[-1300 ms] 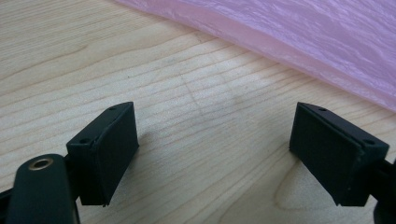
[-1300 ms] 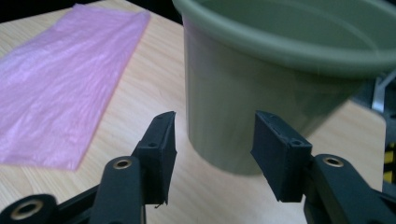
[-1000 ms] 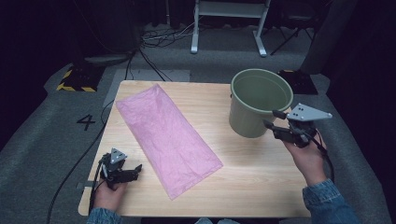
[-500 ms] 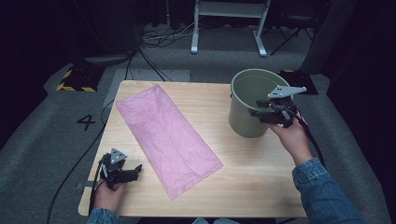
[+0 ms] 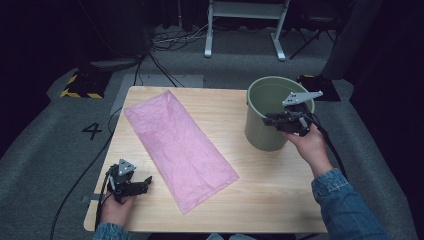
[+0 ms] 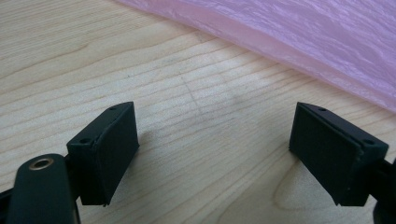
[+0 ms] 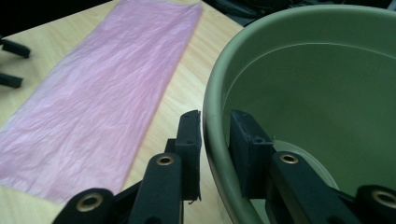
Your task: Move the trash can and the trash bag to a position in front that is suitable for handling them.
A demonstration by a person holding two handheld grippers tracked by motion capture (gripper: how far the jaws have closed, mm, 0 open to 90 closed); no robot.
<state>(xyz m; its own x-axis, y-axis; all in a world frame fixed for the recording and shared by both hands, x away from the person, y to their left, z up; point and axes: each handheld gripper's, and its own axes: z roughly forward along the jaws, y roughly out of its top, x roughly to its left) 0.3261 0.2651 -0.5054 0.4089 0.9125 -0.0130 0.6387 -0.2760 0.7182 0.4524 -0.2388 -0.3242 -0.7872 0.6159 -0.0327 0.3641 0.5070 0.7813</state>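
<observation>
Between your right gripper (image 7: 212, 154) jaws: green bucket (image 7: 299, 93) rim, jaws just closing, 1 inside, 1 outside | risk: thin-wall grip slips, bucket tips when lifted | left gripper (image 6: 215, 158) wide, holding nothing, pink bag (image 6: 299, 42) just ahead

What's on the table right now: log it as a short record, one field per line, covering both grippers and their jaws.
table: light wood
bucket: green, upright, empty inside, at the table's right side
bag: pink plastic, flat, lying diagonally left of the bucket
right gripper: at the bucket's rim, jaws have just been closing, one inside the wall and one outside
left gripper: resting on the table near the bag's near corner, jaws wide apart, nothing between them
</observation>
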